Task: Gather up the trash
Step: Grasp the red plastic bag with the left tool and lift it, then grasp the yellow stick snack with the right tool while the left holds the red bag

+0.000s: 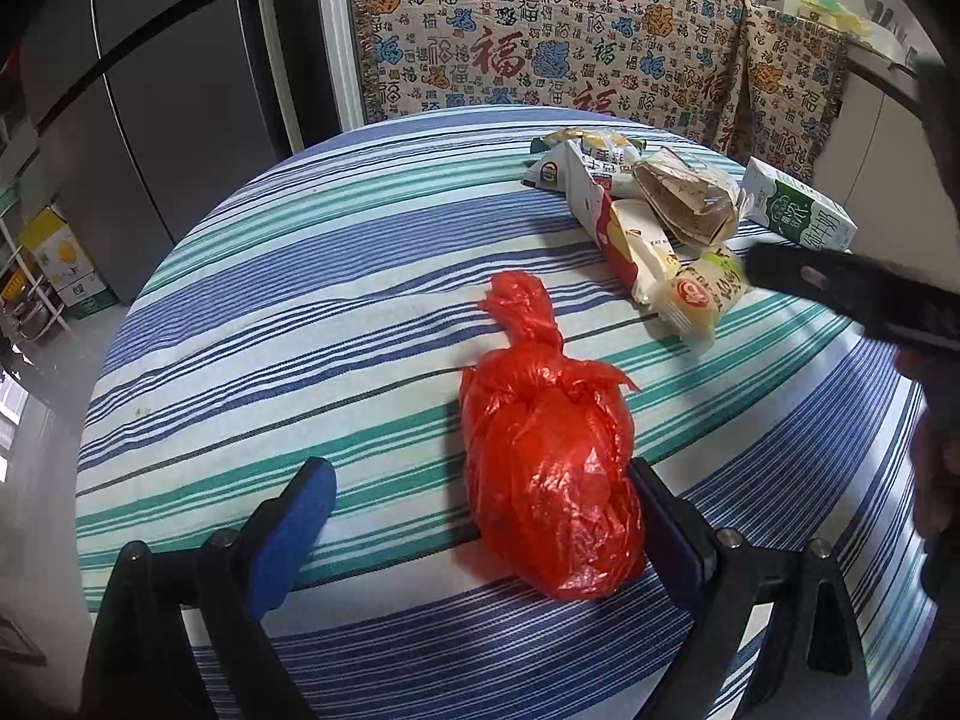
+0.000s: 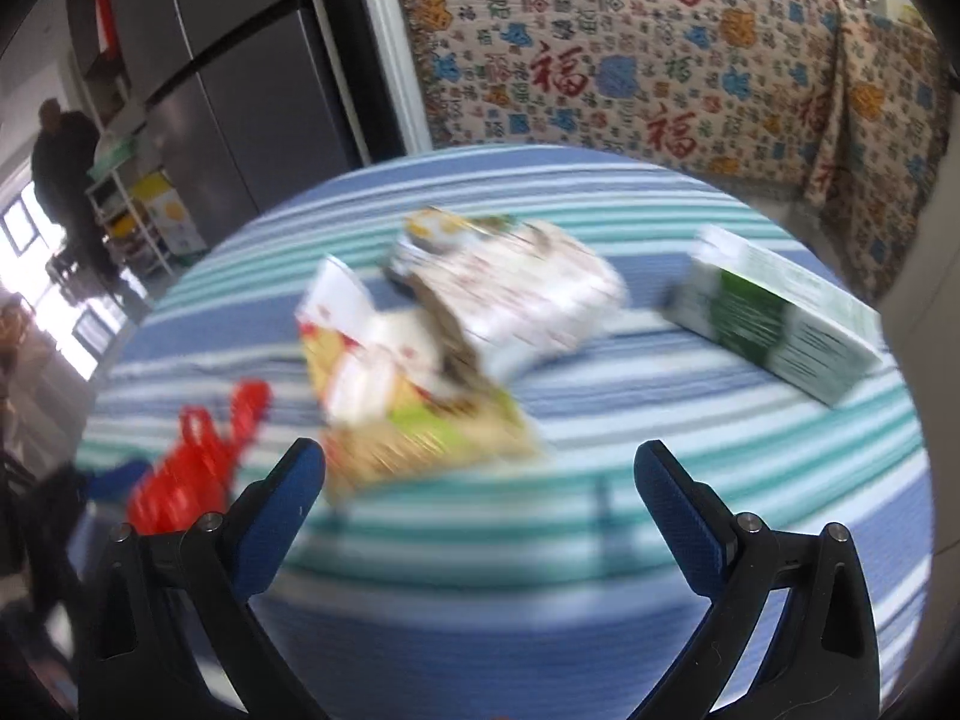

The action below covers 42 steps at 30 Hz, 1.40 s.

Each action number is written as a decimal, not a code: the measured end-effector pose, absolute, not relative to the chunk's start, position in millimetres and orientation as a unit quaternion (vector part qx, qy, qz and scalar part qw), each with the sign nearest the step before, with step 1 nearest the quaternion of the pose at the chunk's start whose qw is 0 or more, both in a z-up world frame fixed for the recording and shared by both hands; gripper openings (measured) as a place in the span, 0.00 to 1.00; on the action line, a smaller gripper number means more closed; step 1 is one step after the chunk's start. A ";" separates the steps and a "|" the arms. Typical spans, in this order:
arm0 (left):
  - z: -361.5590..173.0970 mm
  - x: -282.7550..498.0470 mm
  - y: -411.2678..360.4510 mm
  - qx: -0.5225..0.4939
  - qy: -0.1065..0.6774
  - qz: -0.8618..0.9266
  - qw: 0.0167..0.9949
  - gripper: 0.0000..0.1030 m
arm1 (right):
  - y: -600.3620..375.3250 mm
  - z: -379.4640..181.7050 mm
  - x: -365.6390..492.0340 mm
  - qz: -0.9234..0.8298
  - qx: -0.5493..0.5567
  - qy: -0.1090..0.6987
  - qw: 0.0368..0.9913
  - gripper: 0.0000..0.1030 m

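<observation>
The left gripper (image 1: 480, 516) stands wide; a tied red bag (image 1: 543, 468) lies between its fingers on the striped cloth (image 1: 288, 300), against the right finger and clear of the left pad (image 1: 294, 534); beyond it a heap of wrappers (image 1: 648, 228) lies next to a green-and-white carton (image 1: 798, 210). The right gripper (image 2: 480, 498) is wide too, with nothing between its pads, above the cloth near the blurred wrappers (image 2: 432, 348); the carton (image 2: 774, 318) lies to their right, the red bag (image 2: 192, 468) at far left.
</observation>
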<state>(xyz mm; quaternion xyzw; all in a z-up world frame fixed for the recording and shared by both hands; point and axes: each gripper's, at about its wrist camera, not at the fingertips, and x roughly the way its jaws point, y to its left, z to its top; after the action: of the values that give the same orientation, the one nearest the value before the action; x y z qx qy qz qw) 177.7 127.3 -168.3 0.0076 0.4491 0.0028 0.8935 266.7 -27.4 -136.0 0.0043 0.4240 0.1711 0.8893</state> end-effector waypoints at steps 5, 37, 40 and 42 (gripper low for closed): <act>-168.0 177.8 128.5 0.008 0.450 0.001 0.893 0.95 | 10.2 -162.4 275.8 0.128 -0.057 0.462 0.876 1.00; -138.3 168.5 118.6 -0.004 0.410 -0.036 0.911 0.96 | -109.7 -141.0 227.0 0.205 -0.020 0.475 0.856 0.91; -138.4 180.2 120.2 -0.007 0.420 -0.034 0.907 0.96 | -80.5 -137.7 247.9 0.216 -0.051 0.492 0.842 0.90; -142.6 184.6 122.4 -0.011 0.433 -0.031 0.901 0.95 | -65.9 -140.7 262.1 0.213 -0.067 0.514 0.828 0.86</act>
<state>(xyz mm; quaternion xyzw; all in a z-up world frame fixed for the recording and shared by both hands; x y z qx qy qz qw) 184.6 122.4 -142.6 -0.0105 0.4326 -0.0312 0.9010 262.1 -65.9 -140.7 -0.0671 0.5144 0.2127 0.8281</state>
